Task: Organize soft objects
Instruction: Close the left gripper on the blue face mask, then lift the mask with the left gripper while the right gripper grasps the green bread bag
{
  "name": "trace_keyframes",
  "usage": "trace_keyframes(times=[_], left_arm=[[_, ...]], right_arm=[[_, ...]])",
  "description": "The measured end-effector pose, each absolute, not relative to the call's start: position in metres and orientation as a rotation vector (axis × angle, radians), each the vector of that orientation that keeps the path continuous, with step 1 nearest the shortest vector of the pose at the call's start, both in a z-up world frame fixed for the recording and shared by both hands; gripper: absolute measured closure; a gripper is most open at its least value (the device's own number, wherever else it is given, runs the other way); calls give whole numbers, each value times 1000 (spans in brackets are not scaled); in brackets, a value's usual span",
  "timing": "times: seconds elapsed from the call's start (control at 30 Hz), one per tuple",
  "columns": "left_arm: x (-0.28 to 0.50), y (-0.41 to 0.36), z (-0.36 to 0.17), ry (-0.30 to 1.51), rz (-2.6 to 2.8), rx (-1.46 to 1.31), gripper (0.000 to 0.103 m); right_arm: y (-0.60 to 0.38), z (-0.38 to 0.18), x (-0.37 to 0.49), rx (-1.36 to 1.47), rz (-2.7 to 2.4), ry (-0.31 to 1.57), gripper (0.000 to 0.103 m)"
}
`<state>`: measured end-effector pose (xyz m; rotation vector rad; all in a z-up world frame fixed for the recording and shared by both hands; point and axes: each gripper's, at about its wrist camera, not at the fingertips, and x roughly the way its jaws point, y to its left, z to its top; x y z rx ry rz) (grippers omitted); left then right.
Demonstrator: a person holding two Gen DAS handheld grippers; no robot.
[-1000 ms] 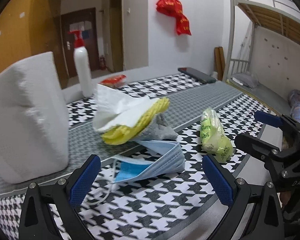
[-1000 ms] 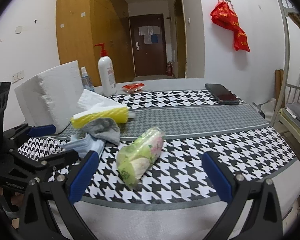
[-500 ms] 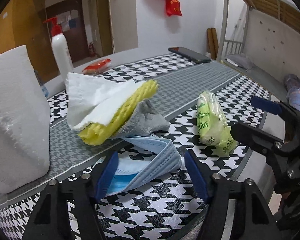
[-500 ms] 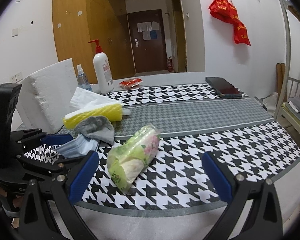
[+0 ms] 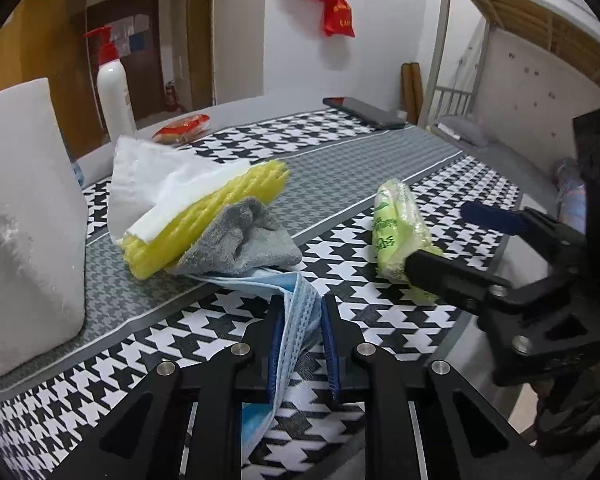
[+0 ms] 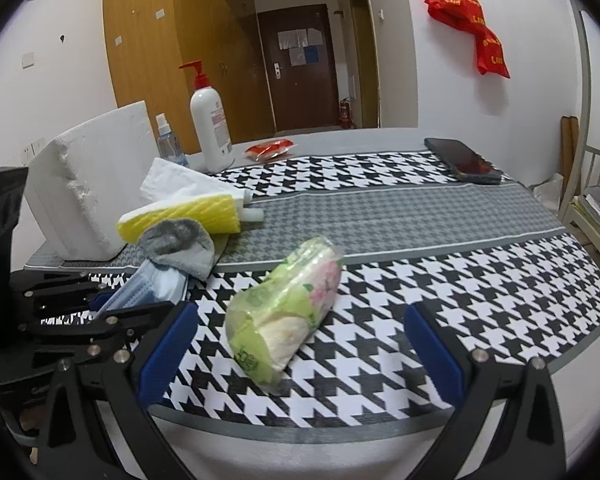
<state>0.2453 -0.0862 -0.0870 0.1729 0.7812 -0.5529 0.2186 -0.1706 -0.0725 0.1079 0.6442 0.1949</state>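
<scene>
A blue face mask lies on the houndstooth tablecloth, its far end under a grey cloth. My left gripper has its jaws closing, and the mask is bunched upright between the blue pads, which press on it. Behind the mask, a yellow foam sleeve and white tissue paper are piled together. A green tissue packet lies in front of my right gripper, which is wide open and holds nothing. The right wrist view also shows the left gripper and the mask.
A white foam block stands at the left. Behind it are a pump bottle, a small spray bottle and a red packet. A phone lies at the far right. The table edge is near; a bunk bed stands at the right.
The left jaws have come together from wide open onto the blue mask, bunching it into a ridge. The right gripper stayed open and hardly moved.
</scene>
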Motion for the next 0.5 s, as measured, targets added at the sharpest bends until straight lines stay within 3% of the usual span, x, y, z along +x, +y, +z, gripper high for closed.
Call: trace_keyframes(times=[0.4, 0.5], left_arm=[[224, -62, -77, 696, -605, 102, 83], [226, -56, -78, 693, -593, 91, 83]], right_arm=[[-163, -71, 227, 111, 172, 672, 0], [-161, -72, 231, 109, 165, 686, 8]])
